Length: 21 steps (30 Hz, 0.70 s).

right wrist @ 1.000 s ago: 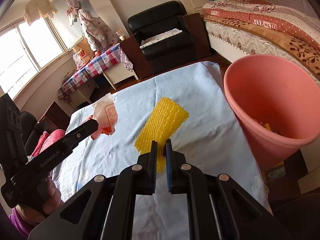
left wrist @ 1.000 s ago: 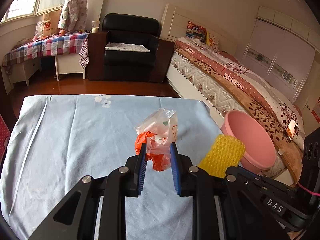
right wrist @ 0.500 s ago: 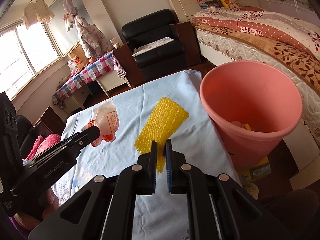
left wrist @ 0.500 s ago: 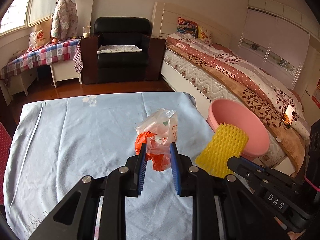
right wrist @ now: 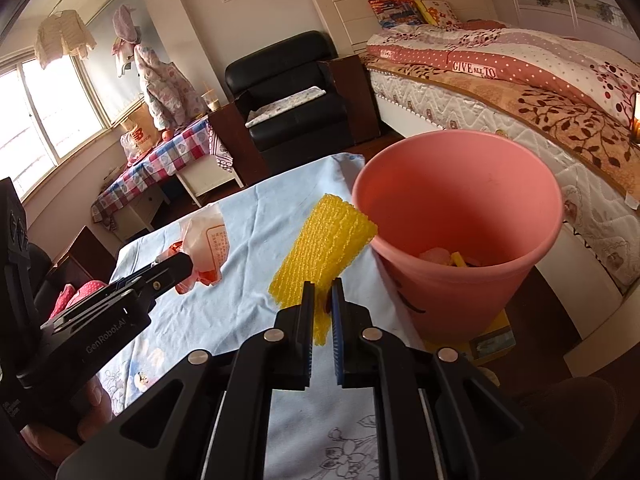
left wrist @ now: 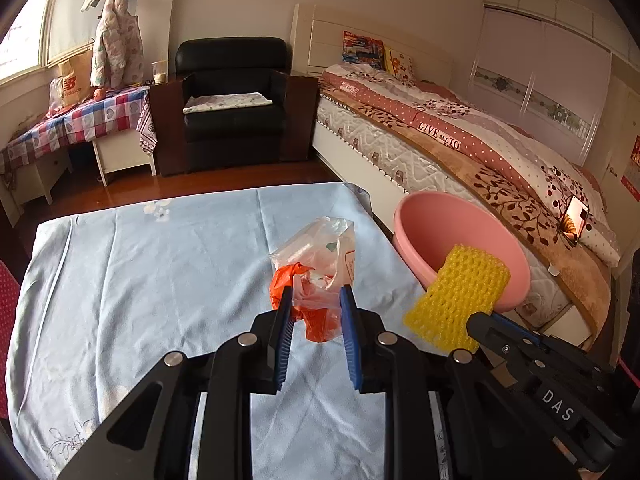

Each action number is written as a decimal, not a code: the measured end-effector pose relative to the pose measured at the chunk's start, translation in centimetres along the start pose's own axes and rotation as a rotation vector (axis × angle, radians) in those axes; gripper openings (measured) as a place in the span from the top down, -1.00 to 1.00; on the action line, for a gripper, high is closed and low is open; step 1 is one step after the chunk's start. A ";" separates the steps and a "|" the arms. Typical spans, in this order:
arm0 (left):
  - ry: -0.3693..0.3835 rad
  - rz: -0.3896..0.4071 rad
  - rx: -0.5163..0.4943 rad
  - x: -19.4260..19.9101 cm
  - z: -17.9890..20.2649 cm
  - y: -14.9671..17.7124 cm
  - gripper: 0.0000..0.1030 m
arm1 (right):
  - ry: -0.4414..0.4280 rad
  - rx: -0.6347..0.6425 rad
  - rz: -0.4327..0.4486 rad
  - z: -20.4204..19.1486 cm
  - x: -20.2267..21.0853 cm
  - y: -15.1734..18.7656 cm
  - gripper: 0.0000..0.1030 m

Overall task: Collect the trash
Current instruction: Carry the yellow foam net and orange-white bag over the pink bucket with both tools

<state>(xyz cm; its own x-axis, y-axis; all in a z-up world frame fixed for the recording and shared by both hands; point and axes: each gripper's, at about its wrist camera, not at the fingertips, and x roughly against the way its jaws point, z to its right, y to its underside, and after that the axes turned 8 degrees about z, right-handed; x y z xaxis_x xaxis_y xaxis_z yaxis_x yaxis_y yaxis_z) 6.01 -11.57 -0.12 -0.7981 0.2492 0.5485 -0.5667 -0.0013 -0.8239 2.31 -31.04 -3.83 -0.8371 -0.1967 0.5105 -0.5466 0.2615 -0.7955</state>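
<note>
Bedroom, grippers (left wrist: 316,300) (right wrist: 322,292) clamping bags (left wrist: 316,276), foam (right wrist: 324,240)

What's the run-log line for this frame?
left hand-held gripper: shut on plastic bags | right hand-held gripper: shut on yellow foam net | pink bin: beside table, some trash inside | step: carrying both to bin

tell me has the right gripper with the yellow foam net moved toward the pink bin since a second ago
Yes. The right gripper, shut on the yellow foam net, has carried it closer to the pink bin, whose rim the net's tip now overlaps.
</note>
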 end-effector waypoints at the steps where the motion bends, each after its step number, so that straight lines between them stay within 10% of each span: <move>1: 0.002 -0.001 -0.002 -0.1 0.2 0.0 0.58 | 0.007 -0.001 0.005 0.3 0.1 -0.1 0.83; 21: 0.033 0.003 -0.062 -2.6 4.7 -1.3 0.58 | 0.089 -0.091 0.066 6.2 1.3 -1.5 0.83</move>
<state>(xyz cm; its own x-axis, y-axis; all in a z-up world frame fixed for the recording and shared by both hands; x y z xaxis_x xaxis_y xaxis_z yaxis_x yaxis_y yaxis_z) 7.91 -16.76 0.20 -0.7921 0.2807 0.5419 -0.5498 0.0572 -0.8333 2.21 -37.56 -4.05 -0.8679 -0.0923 0.4880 -0.4864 0.3565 -0.7977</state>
